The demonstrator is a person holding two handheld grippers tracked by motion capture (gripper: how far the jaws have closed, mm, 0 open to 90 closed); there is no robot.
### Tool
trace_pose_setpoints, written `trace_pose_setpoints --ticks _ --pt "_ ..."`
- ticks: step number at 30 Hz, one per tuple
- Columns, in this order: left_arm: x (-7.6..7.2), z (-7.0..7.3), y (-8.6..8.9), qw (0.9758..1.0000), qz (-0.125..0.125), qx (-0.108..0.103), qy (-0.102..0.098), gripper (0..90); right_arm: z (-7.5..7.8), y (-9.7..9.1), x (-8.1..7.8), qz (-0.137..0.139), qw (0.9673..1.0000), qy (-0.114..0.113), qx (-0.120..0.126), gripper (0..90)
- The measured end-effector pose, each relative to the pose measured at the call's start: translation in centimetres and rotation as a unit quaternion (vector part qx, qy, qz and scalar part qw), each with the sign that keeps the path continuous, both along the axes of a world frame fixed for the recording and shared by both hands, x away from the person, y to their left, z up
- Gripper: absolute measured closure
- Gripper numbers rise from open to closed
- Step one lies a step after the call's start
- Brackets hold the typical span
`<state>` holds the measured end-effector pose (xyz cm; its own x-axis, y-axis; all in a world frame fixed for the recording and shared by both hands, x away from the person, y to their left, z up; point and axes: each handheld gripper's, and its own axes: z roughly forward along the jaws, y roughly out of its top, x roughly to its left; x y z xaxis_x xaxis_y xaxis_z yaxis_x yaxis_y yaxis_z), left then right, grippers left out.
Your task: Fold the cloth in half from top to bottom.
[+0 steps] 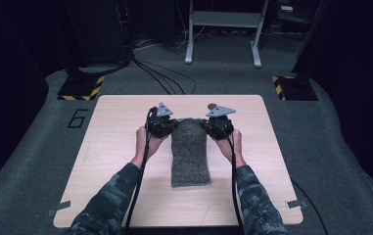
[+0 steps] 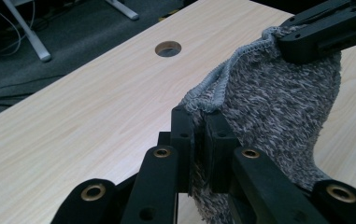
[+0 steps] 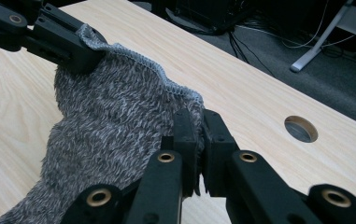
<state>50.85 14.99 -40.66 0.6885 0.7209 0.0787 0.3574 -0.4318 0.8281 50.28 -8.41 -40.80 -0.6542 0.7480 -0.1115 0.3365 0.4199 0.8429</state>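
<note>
Knitwear first: a grey, fuzzy sock (image 1: 190, 152) lies lengthwise down the middle of the light wooden table (image 1: 115, 147), with its far end, the cuff, lifted off the surface. We hold that cuff at its two corners. In the high view our left gripper (image 1: 167, 126) pinches the left corner and our right gripper (image 1: 213, 126) pinches the right one, so the stitched edge hangs between them while the rest of the sock trails back toward us and rests flat on the wood.

In the left gripper view our jaws are clamped tight on the fabric, which is squeezed into the narrow slit between them, and the sock (image 2: 278, 107) stretches away to the other gripper (image 2: 325, 32), which grips the far corner of the hem. The right gripper view mirrors this: jaws closed on the cuff, the sock (image 3: 115, 130) sagging slightly along its stitched rim toward the left gripper (image 3: 49, 37).

Beyond the sock, a round hole (image 2: 168, 48) is cut through the tabletop near its far edge. Our sleeves (image 1: 110, 200) are of camouflage cloth, and a black cable (image 1: 140, 186) trails back from each gripper. Around the table lies grey carpet (image 1: 32, 161), with a white metal frame (image 1: 223, 29) standing farther off.
</note>
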Motion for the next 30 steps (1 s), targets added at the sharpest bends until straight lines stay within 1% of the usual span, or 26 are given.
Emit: trace_pose_setpoints --ticks 2,3,4,5,6,7,9,10,11,12,13,14,15,16,17,18,19,20,21,22,24,25,26,27,29,30 --pt "0.8 -0.3 -0.2 0.9999 0.003 0.016 0.004 83.9 0.0 0.1 0.4 0.0 1.0 -0.002 -0.004 86.8" --pt "1.2 -0.5 -0.3 0.9997 0.005 0.023 0.006 83.9 -0.2 0.3 0.9 -0.005 1.0 0.004 -0.007 86.8" --pt "1.2 -0.5 -0.3 0.9997 0.005 0.023 0.006 83.9 -0.4 0.3 1.4 -0.005 0.9999 0.006 -0.012 86.8" --pt "2.6 -1.3 -0.5 0.9993 0.011 0.027 0.024 83.9 -0.8 0.5 2.2 -0.007 0.9997 0.013 -0.019 86.8" --pt "3.0 -1.5 -0.5 0.999 0.012 0.032 0.029 83.9 -1.2 0.6 2.8 -0.011 0.9996 0.018 -0.02 86.8" --pt "3.4 -1.7 -0.6 0.999 0.016 0.03 0.028 83.9 -1.3 0.7 3.1 -0.017 0.9994 0.026 -0.018 86.8" --pt "3.9 -1.8 -0.7 0.9988 0.021 0.034 0.028 83.9 -1.5 0.9 3.7 -0.019 0.9993 0.02 -0.026 86.9" --pt "4.0 -1.8 -0.7 0.999 0.021 0.031 0.025 83.9 -1.5 1.0 3.8 -0.017 0.9993 0.019 -0.028 86.9" --pt "4.0 -1.6 -0.8 0.9991 0.024 0.03 0.016 83.9 -1.3 1.0 3.8 -0.017 0.9995 0.014 -0.023 86.9" --pt "3.9 -1.5 -0.8 0.9992 0.024 0.03 0.013 84.0 -1.2 1.0 3.7 -0.014 0.9996 0.01 -0.024 86.9" --pt "3.9 -1.3 -0.7 0.9992 0.02 0.033 0.01 83.9 -1.0 1.0 3.5 -0.018 0.9996 0.01 -0.018 86.9" --pt "3.8 -1.2 -0.7 0.9992 0.021 0.033 0.003 83.9 -0.9 0.9 3.5 -0.012 0.9997 0.003 -0.021 86.9" --pt "3.6 -1.1 -0.7 0.9993 0.021 0.031 0.002 83.9 -0.7 0.9 3.4 -0.013 0.9998 0.0 -0.016 86.9" --pt "3.5 -1.0 -0.7 0.9995 0.02 0.026 -0.002 83.9 -0.6 0.7 3.2 -0.013 0.9999 0.002 -0.01 86.9" --pt "3.2 -0.9 -0.8 0.9995 0.018 0.025 -0.005 83.8 -0.6 0.6 3.1 -0.01 0.9999 -0.002 -0.009 86.9" --pt "3.0 -0.9 -0.8 0.9994 0.016 0.028 -0.009 83.8 -0.6 0.5 2.8 -0.012 0.9999 -0.005 -0.008 86.8" --pt "2.8 -1.0 -0.9 0.9992 0.015 0.032 -0.018 83.8 -0.7 0.5 2.6 -0.013 0.9999 -0.002 -0.003 86.8" --pt "2.6 -1.1 -1.0 0.9993 0.013 0.031 -0.018 83.6 -0.7 0.4 2.5 -0.009 0.9999 -0.007 -0.008 86.8" --pt "2.5 -1.3 -1.0 0.9992 0.014 0.029 -0.023 83.6 -0.8 0.3 2.4 -0.01 0.9999 -0.004 -0.008 86.8" --pt "2.4 -1.4 -1.1 0.9991 0.013 0.028 -0.027 83.5 -0.9 0.2 2.4 -0.006 0.9999 -0.009 -0.011 86.8" --pt "2.1 -1.6 -1.0 0.9991 0.012 0.027 -0.031 83.5 -1.2 0.1 2.2 -0.01 0.9999 -0.009 -0.005 86.8" --pt "1.9 -1.7 -1.1 0.9993 0.012 0.022 -0.029 83.4 -1.2 0.0 2.1 -0.004 0.9999 -0.011 -0.004 86.8" --pt "1.7 -1.7 -1.1 0.9993 0.009 0.023 -0.029 83.4 -1.3 0.0 1.9 -0.007 0.9999 -0.009 -0.003 86.8" --pt "1.3 -1.8 -1.1 0.9991 0.007 0.022 -0.035 83.3 -1.4 -0.1 1.7 -0.005 0.9999 -0.014 -0.004 86.8" --pt "0.6 -1.9 -1.1 0.999 0.0 0.021 -0.039 83.3 -1.5 -0.2 1.2 0.0 0.9998 -0.019 -0.002 86.8" --pt "0.3 -1.9 -1.1 0.9991 -0.004 0.021 -0.037 83.3 -1.5 -0.3 0.9 0.003 0.9998 -0.021 0.0 86.7"
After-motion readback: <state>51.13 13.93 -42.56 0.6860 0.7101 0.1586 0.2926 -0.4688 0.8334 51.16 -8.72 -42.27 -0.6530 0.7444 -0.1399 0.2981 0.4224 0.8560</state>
